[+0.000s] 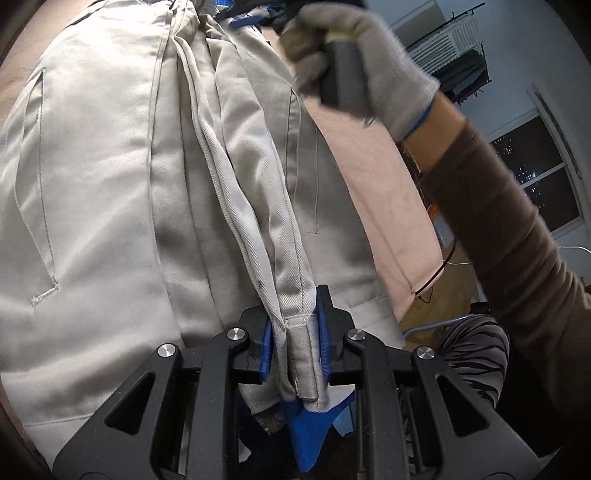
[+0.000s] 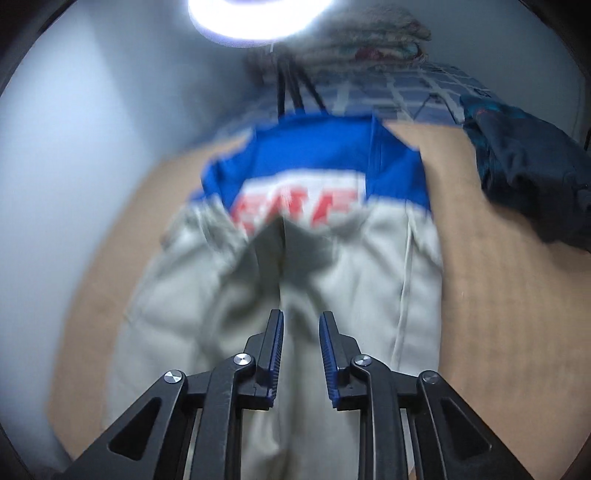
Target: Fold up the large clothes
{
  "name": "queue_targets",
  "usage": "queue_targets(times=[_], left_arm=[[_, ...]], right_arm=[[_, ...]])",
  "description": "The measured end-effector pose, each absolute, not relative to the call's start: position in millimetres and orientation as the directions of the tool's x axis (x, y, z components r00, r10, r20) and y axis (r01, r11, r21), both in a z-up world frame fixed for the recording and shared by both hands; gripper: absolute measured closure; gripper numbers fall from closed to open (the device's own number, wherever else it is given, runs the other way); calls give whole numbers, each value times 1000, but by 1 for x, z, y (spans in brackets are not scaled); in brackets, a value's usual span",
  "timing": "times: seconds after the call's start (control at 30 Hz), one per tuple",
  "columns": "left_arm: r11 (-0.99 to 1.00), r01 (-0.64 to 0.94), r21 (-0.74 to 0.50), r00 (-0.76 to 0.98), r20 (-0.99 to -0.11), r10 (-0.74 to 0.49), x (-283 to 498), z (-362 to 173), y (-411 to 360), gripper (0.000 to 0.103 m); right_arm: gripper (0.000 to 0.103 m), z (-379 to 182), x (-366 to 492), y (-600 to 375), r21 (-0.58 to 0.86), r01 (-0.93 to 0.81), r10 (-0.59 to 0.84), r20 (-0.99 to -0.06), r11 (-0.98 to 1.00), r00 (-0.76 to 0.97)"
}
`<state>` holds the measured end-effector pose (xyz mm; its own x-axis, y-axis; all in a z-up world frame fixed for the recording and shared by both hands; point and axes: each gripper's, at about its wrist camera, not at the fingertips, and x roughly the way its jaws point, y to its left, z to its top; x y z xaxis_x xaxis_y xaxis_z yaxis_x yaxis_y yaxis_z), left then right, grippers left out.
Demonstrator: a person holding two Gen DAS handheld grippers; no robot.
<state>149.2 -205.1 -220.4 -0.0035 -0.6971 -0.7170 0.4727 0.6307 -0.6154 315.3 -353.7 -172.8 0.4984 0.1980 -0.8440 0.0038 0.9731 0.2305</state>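
In the left wrist view, the left gripper (image 1: 297,328) is pinching a hemmed cuff (image 1: 304,354) of the light grey garment (image 1: 110,184), with the blue pads (image 1: 324,345) pressed against the folded cloth from both sides. From that cuff, a bunched sleeve or leg runs away toward the top of the picture, lying over the rest of the garment, which spreads wide across a pinkish-tan surface (image 1: 373,177). Stitched seams and what looks like a pocket outline show on the cloth to the left. A scrap of blue fabric (image 1: 308,424) hangs just below the pinched cuff. At upper right, a gloved hand (image 1: 354,62) grips a dark handle above the garment, and its brown-sleeved arm (image 1: 517,240) runs down the right side. A window (image 1: 543,177) sits in the wall behind.

In the right wrist view, which is blurred, the right gripper (image 2: 301,354) is spread, its two blue-padded fingers (image 2: 328,365) apart with nothing between them. It hovers above the grey garment (image 2: 332,277), which lies on the tan surface (image 2: 498,295). At the far end of the garment sits a blue and white piece with red lettering (image 2: 295,210); whether it belongs to the same garment I cannot tell. A dark crumpled cloth (image 2: 528,173) lies at the right edge of the surface, and a bright lamp (image 2: 258,14) glares at the top.
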Motion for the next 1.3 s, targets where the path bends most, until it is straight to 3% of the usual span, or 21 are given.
queue_targets(times=[0.2, 0.3, 0.37, 0.67, 0.73, 0.8, 0.97, 1.0, 1.07, 1.13, 1.23, 1.3], left_arm=[[632, 478, -610, 10, -715, -699, 151, -212, -189, 84], [614, 485, -622, 17, -696, -718, 145, -204, -176, 83], [604, 493, -626, 29, -682, -731, 144, -196, -167, 83], [626, 490, -606, 179, -633, -753, 142, -166, -112, 82], [661, 463, -590, 228, -642, -732, 143, -167, -97, 74], [696, 422, -582, 266, -654, -708, 150, -170, -81, 72], [775, 336, -535, 332, -703, -629, 157, -187, -54, 71], [786, 321, -529, 341, -709, -617, 159, -189, -51, 69], [801, 277, -531, 358, -716, -599, 161, -196, -38, 54], [804, 240, -544, 361, -719, -594, 162, -204, -26, 47], [809, 197, -554, 339, -735, -587, 167, -218, -18, 46], [796, 165, -582, 293, -741, -604, 172, -232, -15, 46]], right_arm=[[80, -204, 312, -323, 287, -26, 266, -844, 957, 466], [80, -185, 293, -336, 519, -76, 487, -728, 851, 483], [80, -166, 266, -348, 557, -78, 505, -675, 827, 537], [79, -164, 135, -337, 310, -101, 314, -783, 945, 537], [79, -170, 118, -322, 299, -134, 325, -795, 945, 512], [79, -176, 101, -303, 269, -191, 328, -814, 944, 479], [79, -193, 59, -259, -17, -388, 190, -851, 921, 489], [79, -192, 55, -263, -14, -385, 185, -861, 923, 474], [79, -185, 48, -272, 28, -375, 202, -878, 927, 434], [74, -174, 35, -284, 79, -356, 237, -873, 931, 425], [35, -162, 16, -310, 166, -250, 269, -843, 954, 466], [25, -158, -1, -334, 245, -141, 283, -817, 959, 503]])
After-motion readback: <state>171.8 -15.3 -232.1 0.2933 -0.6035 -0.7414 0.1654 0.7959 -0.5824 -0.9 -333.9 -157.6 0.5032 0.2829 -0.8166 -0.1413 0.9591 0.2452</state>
